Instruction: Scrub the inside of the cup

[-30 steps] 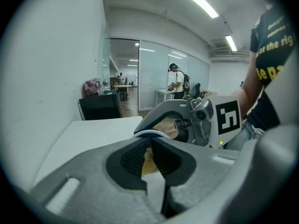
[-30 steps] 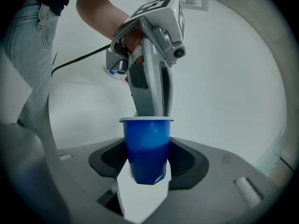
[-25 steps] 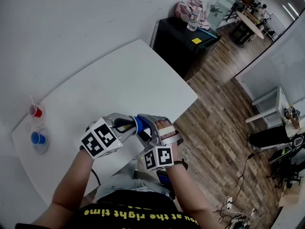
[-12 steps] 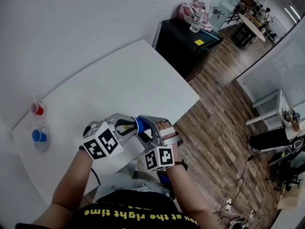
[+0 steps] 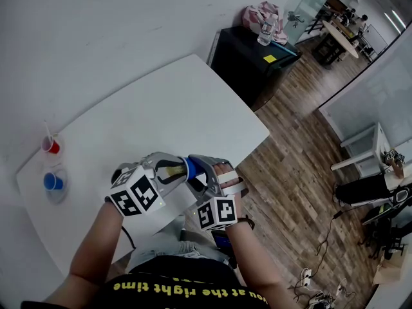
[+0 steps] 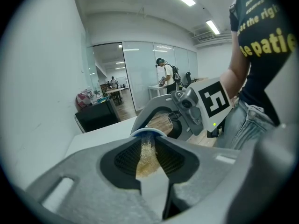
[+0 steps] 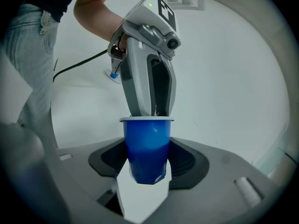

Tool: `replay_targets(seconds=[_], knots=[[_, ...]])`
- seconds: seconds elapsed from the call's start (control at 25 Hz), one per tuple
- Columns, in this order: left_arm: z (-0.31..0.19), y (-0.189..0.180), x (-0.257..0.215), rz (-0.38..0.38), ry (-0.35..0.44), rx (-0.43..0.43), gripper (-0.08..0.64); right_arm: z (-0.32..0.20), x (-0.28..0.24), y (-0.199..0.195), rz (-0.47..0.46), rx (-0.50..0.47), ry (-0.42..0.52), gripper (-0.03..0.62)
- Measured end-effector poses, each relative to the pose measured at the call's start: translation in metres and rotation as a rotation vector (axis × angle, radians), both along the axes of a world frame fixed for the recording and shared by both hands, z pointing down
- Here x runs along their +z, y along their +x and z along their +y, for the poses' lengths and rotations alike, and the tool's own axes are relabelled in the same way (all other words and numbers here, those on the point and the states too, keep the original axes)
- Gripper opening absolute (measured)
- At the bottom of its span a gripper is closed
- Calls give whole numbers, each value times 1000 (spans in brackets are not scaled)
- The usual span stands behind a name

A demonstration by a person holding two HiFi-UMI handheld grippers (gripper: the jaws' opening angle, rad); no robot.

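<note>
Cup [image 7: 147,146], blue, upright, clamped in right gripper [image 7: 146,164] at white table [image 5: 174,102] edge. Left gripper [image 6: 149,143], jaws just eased wider, pinches tan fibrous scrubber [image 6: 146,162]; scrubber tip and cup interior hidden behind rim.

black shirt [image 5: 168,277], "at the right time"

Cannot see inside the blue cup [image 7: 148,148] from the right gripper view. Cannot trace the fibrous scrubber [image 6: 147,157] past the cup rim in the left gripper view. Cannot identify contents of the red cup [image 5: 49,147]: too small.
</note>
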State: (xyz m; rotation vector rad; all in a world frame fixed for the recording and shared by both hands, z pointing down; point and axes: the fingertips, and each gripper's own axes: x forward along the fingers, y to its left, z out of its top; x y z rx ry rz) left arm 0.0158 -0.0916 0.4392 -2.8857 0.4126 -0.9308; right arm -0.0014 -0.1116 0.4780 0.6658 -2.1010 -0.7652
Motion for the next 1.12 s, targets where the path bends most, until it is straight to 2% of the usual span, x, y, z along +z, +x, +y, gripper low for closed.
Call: replay_targets(seconds=[0.4, 0.64, 0.84, 1.12], knots=[[1, -7, -1, 0, 1, -10, 115, 0, 0, 0, 6, -5, 11, 265], [6, -9, 2, -6, -52, 6, 45, 1, 0, 0, 12, -9, 3, 265], [8, -14, 0, -5, -76, 6, 34, 3, 1, 0, 8, -11, -4, 265], [-2, -11, -2, 13, -72, -47, 31, 5, 0, -4, 3, -28, 10, 265]])
